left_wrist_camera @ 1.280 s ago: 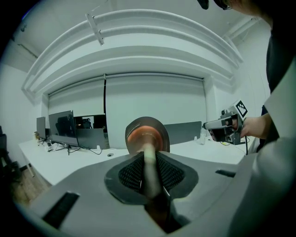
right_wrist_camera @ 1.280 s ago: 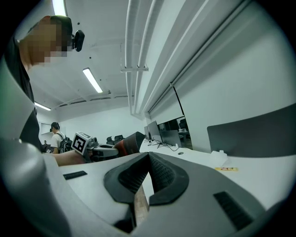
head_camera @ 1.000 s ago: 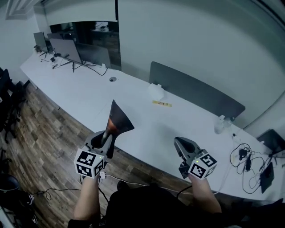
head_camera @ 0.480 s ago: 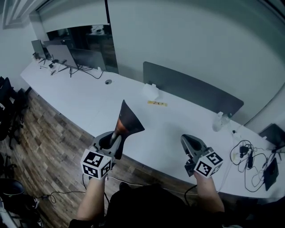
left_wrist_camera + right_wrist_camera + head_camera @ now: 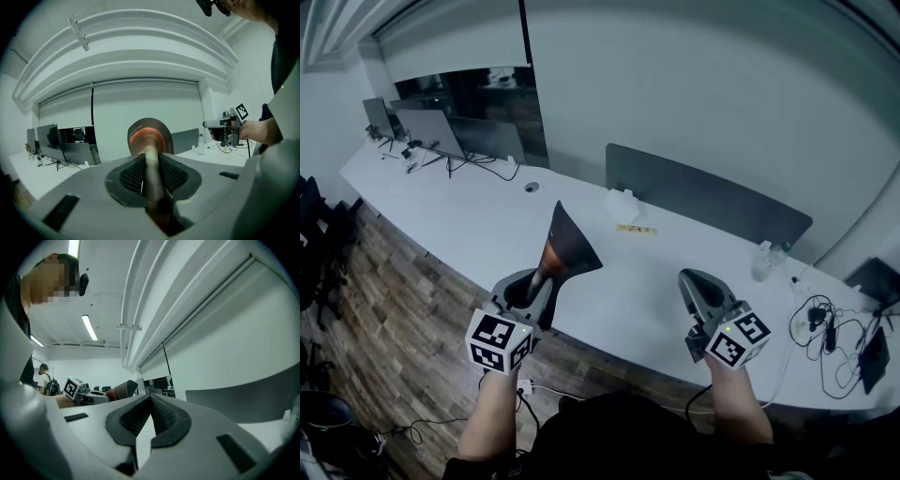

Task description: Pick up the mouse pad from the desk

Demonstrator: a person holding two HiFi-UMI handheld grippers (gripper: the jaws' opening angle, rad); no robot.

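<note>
The mouse pad (image 5: pixel 567 246), dark with an orange-brown face, stands curled into a fan shape above the white desk (image 5: pixel 609 291). My left gripper (image 5: pixel 546 277) is shut on its lower edge and holds it clear of the desk. In the left gripper view the pad (image 5: pixel 147 136) runs as a thin strip between the pads of that gripper (image 5: pixel 151 165) and flares out beyond them. My right gripper (image 5: pixel 690 283) hovers to the right, shut with nothing in it; its pads meet at the tip (image 5: pixel 151 399). From there the pad (image 5: pixel 123 389) shows at the left.
A grey divider panel (image 5: pixel 703 197) stands along the desk's far side. A white box (image 5: pixel 623 202), a yellow strip (image 5: pixel 635 229) and a bottle (image 5: pixel 764 258) lie near it. Monitors (image 5: pixel 441 131) are at far left, cables (image 5: pixel 825 337) at right, and wooden floor (image 5: pixel 384 291) lies below.
Both grippers have risen a little. The left one has carried the curled mouse pad up and slightly to the right, still gripping it. The right one stays shut.
</note>
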